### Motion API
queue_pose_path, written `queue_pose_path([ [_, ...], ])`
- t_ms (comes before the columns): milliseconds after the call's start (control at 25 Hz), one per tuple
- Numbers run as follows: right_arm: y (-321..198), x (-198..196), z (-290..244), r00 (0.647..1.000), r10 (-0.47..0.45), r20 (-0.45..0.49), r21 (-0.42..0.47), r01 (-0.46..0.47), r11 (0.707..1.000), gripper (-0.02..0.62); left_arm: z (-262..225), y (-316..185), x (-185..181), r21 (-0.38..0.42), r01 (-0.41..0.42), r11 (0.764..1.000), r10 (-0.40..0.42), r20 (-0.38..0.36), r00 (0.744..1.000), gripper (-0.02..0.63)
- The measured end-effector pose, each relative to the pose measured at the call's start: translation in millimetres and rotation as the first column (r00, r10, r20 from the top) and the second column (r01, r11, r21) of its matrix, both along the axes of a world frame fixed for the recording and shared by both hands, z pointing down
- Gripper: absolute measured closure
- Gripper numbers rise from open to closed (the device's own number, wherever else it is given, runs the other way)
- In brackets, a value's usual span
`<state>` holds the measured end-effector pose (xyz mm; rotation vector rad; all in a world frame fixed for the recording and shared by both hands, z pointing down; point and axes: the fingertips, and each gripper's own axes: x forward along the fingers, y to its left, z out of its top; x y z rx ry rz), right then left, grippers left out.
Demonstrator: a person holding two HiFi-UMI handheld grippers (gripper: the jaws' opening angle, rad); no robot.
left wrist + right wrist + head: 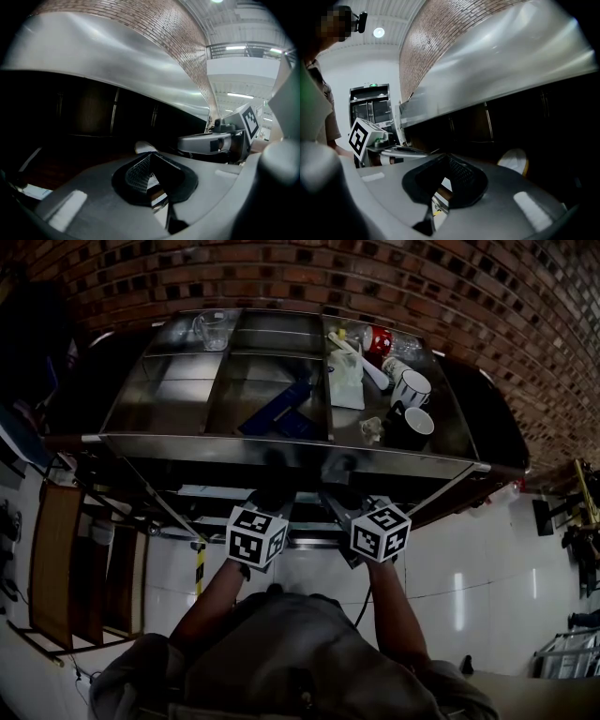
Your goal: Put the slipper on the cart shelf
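The steel cart (281,451) stands in front of me against a brick wall. Both grippers reach side by side under its top edge into the dark shelf space. My left gripper (272,491) (150,155) is shut with nothing between its pads. My right gripper (336,486) (449,158) is shut and empty too. Just beyond the tips lies a pale oval thing with a tan rim (513,161) (144,146), possibly the slipper; it is too dark to be sure. Neither gripper touches it. Each gripper view shows the other gripper alongside.
The cart's top tray holds a glass (214,329), a blue object (281,409), a red cup (378,338) and two dark mugs (412,388). A wooden frame (56,559) stands on the white tiled floor (469,596) at the left.
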<state>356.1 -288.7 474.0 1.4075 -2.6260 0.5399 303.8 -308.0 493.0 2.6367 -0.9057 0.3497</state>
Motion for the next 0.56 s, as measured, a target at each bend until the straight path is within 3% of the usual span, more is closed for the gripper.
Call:
queue_pose_path([
  [560, 2.6, 4.3, 0.2, 1.000, 0.009, 0.012, 0.000, -0.009, 1.000, 0.595, 1.9, 2.5, 3.7, -0.003, -0.001, 1.000, 0.001, 0.002, 1.000, 0.598],
])
